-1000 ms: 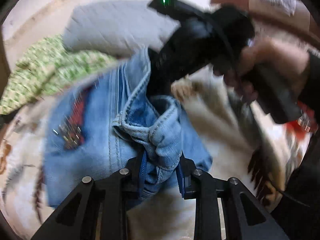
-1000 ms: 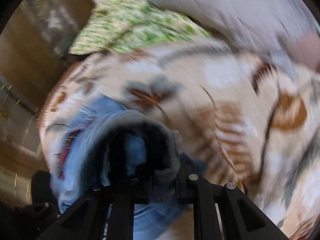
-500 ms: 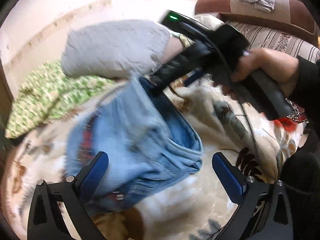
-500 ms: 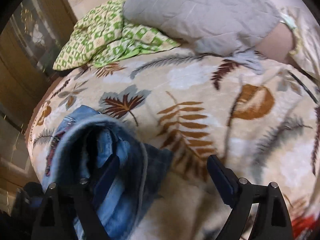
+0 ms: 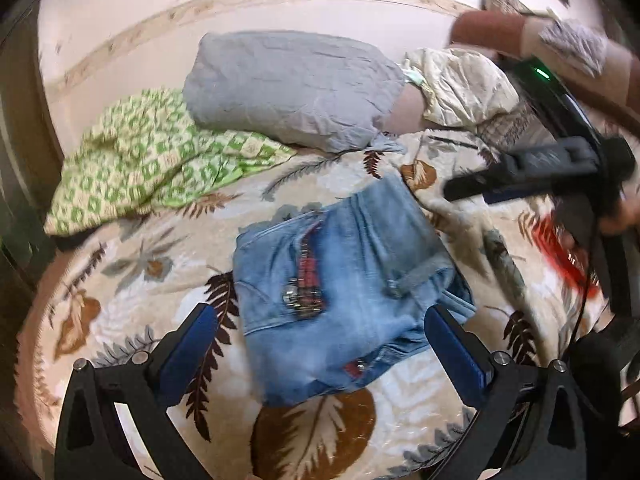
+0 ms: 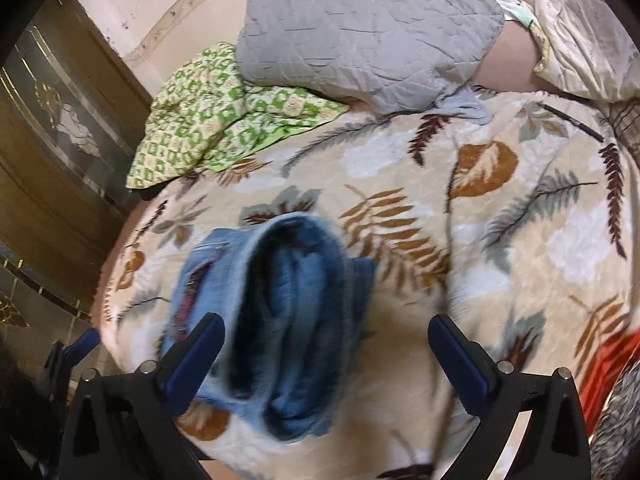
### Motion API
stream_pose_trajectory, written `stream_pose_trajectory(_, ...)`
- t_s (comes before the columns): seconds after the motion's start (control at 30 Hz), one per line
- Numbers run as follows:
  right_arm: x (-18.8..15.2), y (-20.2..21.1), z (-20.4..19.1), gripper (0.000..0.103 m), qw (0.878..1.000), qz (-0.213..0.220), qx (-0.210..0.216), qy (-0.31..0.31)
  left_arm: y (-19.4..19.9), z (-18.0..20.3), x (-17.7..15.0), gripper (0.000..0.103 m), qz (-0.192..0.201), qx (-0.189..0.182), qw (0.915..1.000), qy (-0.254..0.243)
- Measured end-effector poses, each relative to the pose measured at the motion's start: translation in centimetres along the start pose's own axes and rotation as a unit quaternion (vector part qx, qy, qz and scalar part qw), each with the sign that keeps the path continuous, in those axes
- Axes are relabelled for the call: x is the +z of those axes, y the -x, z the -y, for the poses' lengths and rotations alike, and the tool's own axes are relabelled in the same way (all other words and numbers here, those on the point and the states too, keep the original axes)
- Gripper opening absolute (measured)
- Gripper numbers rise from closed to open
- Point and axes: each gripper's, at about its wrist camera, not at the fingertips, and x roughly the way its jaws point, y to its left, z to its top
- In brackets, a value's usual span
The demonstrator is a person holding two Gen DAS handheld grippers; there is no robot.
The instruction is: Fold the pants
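Lying folded, jeans (image 5: 344, 292) (both tongs spread) on blanket (image 5: 132, 280).

Both grippers have let go of the jeans and pulled back.

A second ago the left gripper (image 5: 320, 344) and right gripper (image 6: 326, 350) each pinched bunched denim; now their jaws stand wide apart, and the jeans (image 5: 344, 292) lie folded flat on the leaf-patterned blanket (image 5: 132, 280).
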Motion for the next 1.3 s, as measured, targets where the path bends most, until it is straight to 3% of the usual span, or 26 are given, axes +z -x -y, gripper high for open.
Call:
stream_pose_trajectory(0.23, -0.4, -1.0, -3.7, 0.103, 1.000, -0.011, -0.017, 0.014, -4.7, -7.7, 1.6, 0.103, -0.044, -0.071, 0.9899, 0.114)
stream_pose_trajectory(0.33, 0.1, -2.4, -4.9, 0.103, 0.999, -0.018, -0.036, 0.020, -7.2, -8.9, 2.0, 0.103, -0.063, -0.088, 0.9847, 0.136)
stream_pose_trajectory(0.47, 0.1, -4.9, -5.9, 0.103, 0.990, -0.040, -0.126, 0.056, -10.1, -9.9, 1.6, 0.103, -0.092, -0.117, 0.9755, 0.162)
stream_pose_trajectory(0.6, -1.0, -6.8, -3.7, 0.103, 0.987, -0.071, -0.135, 0.044, -12.2, -10.3, 0.7, 0.103, -0.117, -0.150, 0.9656, 0.177)
stream_pose_trajectory(0.7, -1.8, -7.7, -0.8, 0.103, 0.992, -0.083, -0.094, -0.006, -13.6, -10.4, 0.0, 0.103, -0.136, -0.169, 0.9585, 0.185)
stream_pose_trajectory(0.8, -2.4, -8.5, 2.0, 0.103, 0.992, -0.095, 0.009, -0.078, -14.6, -10.6, -0.6, 0.103, -0.146, -0.196, 0.9472, 0.208)
stream_pose_trajectory(0.97, -3.6, -10.5, 3.8, 0.103, 0.984, -0.100, 0.084, -0.118, -16.4, -11.0, -2.0, 0.103, -0.171, -0.247, 0.9190, 0.255)
stream_pose_trajectory(1.17, -4.0, -10.9, 3.0, 0.102, 0.986, -0.089, 0.098, -0.104, -16.4, -10.7, -2.0, 0.103, -0.168, -0.247, 0.9201, 0.254)
stream_pose_trajectory(1.2, -4.0, -11.0, 2.7, 0.095, 0.985, -0.089, 0.106, -0.102, -16.4, -10.6, -1.9, 0.101, -0.171, -0.247, 0.9196, 0.253)
stream_pose_trajectory(1.23, -3.9, -11.1, 2.2, 0.084, 0.984, -0.088, 0.118, -0.103, -16.4, -10.5, -2.0, 0.089, -0.174, -0.248, 0.9187, 0.254)
stream_pose_trajectory(1.3, -3.7, -11.2, 1.8, 0.078, 0.985, -0.083, 0.116, -0.101, -16.3, -10.3, -2.0, 0.068, -0.175, -0.277, 0.9073, 0.264)
